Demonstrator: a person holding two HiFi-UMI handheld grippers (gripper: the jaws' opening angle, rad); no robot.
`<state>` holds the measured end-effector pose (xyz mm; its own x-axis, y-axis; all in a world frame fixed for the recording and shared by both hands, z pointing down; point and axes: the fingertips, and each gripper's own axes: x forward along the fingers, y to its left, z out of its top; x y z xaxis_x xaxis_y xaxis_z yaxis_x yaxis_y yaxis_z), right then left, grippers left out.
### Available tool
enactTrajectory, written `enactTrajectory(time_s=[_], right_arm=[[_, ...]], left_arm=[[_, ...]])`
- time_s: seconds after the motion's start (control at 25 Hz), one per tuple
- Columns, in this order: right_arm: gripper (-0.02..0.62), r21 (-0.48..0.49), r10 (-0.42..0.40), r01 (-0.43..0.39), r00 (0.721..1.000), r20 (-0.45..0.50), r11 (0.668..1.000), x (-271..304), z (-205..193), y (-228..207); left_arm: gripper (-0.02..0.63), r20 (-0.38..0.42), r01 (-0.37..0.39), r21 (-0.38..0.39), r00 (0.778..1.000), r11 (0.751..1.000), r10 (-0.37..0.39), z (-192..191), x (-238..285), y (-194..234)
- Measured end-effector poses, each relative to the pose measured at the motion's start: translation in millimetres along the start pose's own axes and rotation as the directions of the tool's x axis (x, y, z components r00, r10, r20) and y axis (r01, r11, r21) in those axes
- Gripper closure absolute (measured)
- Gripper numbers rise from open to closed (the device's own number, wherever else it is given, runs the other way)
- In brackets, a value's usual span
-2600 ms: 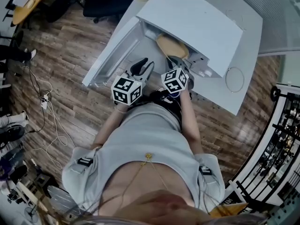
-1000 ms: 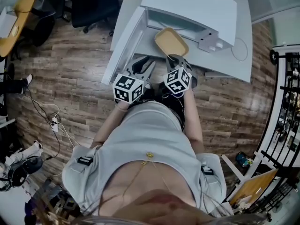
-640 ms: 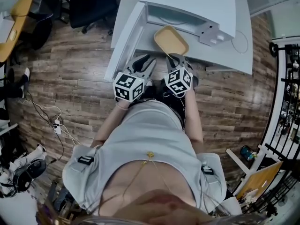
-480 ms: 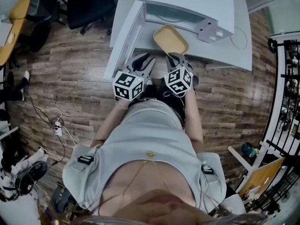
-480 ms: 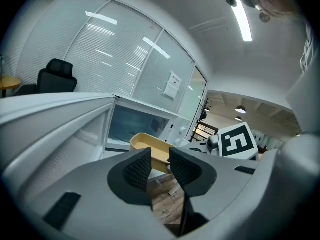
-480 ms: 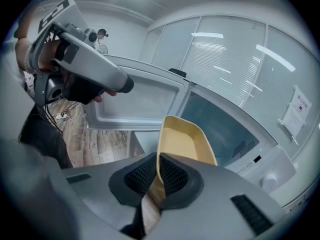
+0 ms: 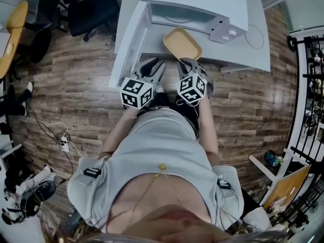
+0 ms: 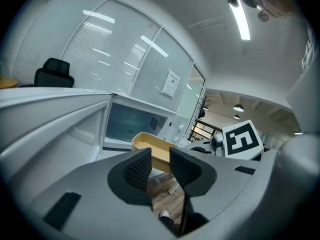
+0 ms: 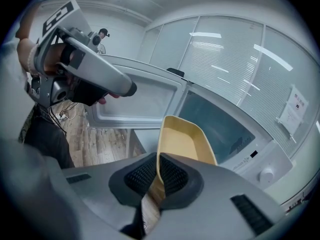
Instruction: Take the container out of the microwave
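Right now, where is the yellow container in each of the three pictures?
Head view: container upper centre, in front of the microwave.
Left gripper view: container at centre, beyond the parted fingers.
Right gripper view: container at centre, rim pinched between the fingers.
Shared landmark: the open microwave door, left of the container in all three.
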<state>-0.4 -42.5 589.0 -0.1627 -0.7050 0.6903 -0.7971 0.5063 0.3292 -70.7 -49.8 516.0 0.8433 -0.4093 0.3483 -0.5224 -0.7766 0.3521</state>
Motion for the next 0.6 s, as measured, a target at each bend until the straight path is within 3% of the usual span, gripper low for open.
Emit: enactTrajectory(time_s=[0.6], right_arm=[[0.565, 0.001, 0.014, -0.014, 1.000, 0.006, 1.000, -2, -6, -5]], left_arm=[[0.492, -0.025, 0.000, 0.007, 1.000, 1.000, 0.000, -4, 18, -4]])
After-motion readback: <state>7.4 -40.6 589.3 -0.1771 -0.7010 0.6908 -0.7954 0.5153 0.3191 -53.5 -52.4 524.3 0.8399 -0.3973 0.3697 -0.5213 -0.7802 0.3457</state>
